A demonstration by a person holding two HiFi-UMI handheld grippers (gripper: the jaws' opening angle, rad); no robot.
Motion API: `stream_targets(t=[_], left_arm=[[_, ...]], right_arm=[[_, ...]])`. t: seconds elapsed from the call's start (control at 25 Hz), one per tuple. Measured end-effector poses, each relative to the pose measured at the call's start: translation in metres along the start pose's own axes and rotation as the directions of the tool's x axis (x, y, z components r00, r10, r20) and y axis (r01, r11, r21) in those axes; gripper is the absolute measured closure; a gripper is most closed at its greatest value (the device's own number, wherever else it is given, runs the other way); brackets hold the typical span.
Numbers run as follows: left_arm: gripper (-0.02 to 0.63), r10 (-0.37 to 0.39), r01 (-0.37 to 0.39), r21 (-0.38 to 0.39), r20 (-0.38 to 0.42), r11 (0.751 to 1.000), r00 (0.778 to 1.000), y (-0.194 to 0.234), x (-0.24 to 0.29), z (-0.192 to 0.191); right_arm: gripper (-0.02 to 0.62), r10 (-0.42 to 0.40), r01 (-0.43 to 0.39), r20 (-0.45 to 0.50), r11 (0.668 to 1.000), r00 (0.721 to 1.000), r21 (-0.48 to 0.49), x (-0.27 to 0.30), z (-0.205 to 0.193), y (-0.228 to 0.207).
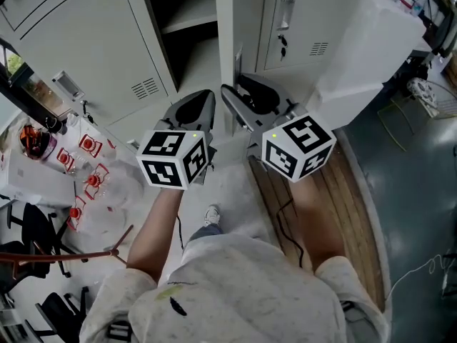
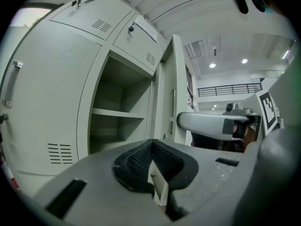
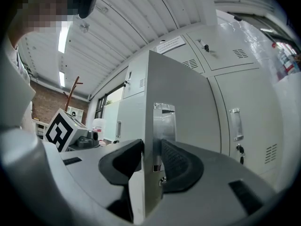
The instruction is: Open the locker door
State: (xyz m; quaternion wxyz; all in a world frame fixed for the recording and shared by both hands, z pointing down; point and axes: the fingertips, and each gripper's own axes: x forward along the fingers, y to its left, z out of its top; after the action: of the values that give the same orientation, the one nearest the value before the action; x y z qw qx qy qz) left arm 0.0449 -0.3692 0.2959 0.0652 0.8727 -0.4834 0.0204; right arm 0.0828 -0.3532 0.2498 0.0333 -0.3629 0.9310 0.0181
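Note:
The grey locker door [image 1: 224, 27] stands swung out, edge-on to me, beside its open compartment [image 1: 189, 20] with a shelf inside. My right gripper [image 1: 243, 95] straddles the door's free edge. In the right gripper view the door [image 3: 188, 98] runs between the pads by its metal handle [image 3: 163, 121], and the right gripper [image 3: 150, 147] is open, with a slight gap beside the door. My left gripper [image 1: 191, 107] hangs just left of it in front of the compartment [image 2: 120, 107], and that left gripper [image 2: 151, 142] is shut and holds nothing. The right gripper's finger [image 2: 207, 125] shows beside the door [image 2: 165, 93].
Closed lockers stand on both sides: one with vents [image 1: 78, 56] at left, one with a handle and key [image 1: 285, 16] at right. A white wrapped block [image 1: 371, 48] is at the right. A table with red items [image 1: 86, 177] and chairs [image 1: 32, 234] stand at left. A wooden strip [image 1: 335, 191] runs underfoot.

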Motion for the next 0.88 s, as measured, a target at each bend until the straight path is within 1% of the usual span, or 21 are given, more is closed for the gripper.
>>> stream_targets(t=[0.2,0.52,0.72,0.88], left_arm=[[0.601,-0.026,0.026,0.002,-0.01,1.0,1.0,-0.024,0.005,-0.005],[0.601,-0.043,0.043,0.003,-0.014,0.999,0.999,-0.044,0.014,-0.008],[0.601,-0.079,0.079,0.013,-0.011,0.997,0.997,-0.063,0.027,-0.005],[0.601,-0.118,0.118,0.024,-0.013,0.993,0.993,-0.08,0.039,-0.003]], right_arm=[[0.463,-0.014,0.014,0.002,1.0,1.0,0.004,-0.021,0.001,-0.009],[0.457,-0.014,0.012,0.042,0.998,0.999,0.054,-0.049,0.004,-0.027],[0.453,-0.046,0.045,0.039,0.998,0.998,0.033,-0.066,0.005,-0.04],[0.461,-0.091,0.09,0.043,0.996,0.995,0.021,-0.083,0.006,-0.053]])
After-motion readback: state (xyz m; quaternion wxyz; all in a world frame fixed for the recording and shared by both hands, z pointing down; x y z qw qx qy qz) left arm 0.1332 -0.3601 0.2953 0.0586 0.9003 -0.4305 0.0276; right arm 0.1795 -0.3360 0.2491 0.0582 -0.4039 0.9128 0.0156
